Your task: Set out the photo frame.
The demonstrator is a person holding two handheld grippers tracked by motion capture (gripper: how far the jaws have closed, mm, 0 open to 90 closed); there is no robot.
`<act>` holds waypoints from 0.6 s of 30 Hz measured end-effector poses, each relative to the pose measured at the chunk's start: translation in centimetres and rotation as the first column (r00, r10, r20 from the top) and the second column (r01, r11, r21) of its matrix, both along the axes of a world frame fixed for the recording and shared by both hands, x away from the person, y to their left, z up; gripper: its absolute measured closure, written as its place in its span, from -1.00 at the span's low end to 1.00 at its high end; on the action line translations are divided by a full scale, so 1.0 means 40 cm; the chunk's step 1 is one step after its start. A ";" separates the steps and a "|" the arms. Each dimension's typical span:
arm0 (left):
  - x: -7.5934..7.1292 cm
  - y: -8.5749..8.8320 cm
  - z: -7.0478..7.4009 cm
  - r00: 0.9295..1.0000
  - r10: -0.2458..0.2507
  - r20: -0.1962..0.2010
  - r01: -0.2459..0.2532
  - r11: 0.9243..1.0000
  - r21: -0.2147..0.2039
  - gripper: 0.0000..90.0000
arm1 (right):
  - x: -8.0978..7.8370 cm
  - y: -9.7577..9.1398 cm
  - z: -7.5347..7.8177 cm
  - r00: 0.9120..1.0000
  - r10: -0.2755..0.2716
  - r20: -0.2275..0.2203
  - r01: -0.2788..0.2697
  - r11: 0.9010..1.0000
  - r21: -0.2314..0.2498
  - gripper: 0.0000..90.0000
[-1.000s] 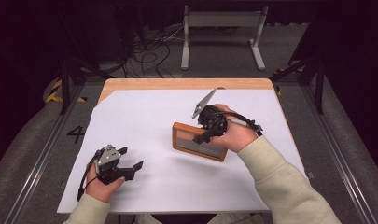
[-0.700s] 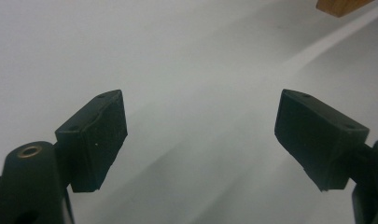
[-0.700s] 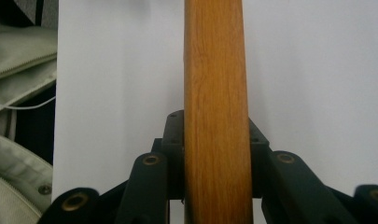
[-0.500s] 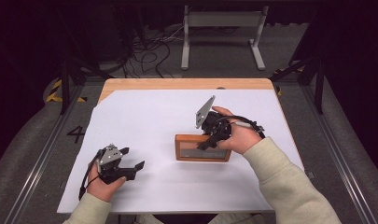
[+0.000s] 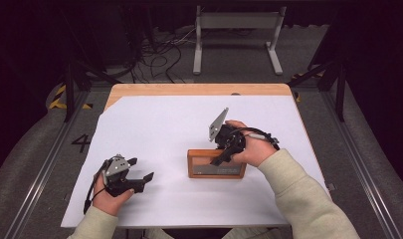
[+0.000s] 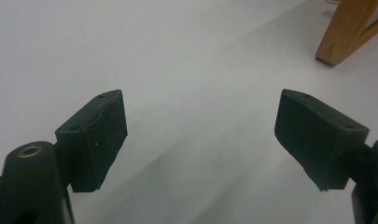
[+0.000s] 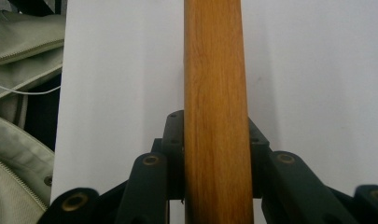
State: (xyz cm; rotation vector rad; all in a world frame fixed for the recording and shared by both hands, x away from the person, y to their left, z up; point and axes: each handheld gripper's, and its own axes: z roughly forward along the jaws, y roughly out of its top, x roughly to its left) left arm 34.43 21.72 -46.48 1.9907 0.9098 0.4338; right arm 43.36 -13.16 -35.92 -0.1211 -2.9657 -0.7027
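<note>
Right hand-held gripper (image 5: pixel 223 158) pinches the top rail of a rectangular wooden frame (image 5: pixel 216 170), upright on edge at desk (image 5: pixel 159 119) centre-right. Right gripper view: smooth orange-brown grain of the frame (image 7: pixel 215 112) clamped between 2 black pads. Left hand-held gripper (image 5: pixel 138 174) spread wide, low over matte white surface; its view catches a frame corner (image 6: pixel 345 28).

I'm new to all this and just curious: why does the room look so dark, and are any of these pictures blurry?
High view: the light falls on the white sheet; the floor and the room behind lie in shadow. Left gripper view: soft focus, with faint shadows stretching from the open jaws. Right gripper view: the wooden frame is close and slightly soft, its grain readable, without glare.
</note>
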 end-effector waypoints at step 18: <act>0.000 -0.001 0.001 1.000 -0.005 0.001 0.005 1.000 0.001 -0.61 | 0.020 -0.019 -0.008 0.973 -0.209 0.102 0.201 0.976 0.082 -0.07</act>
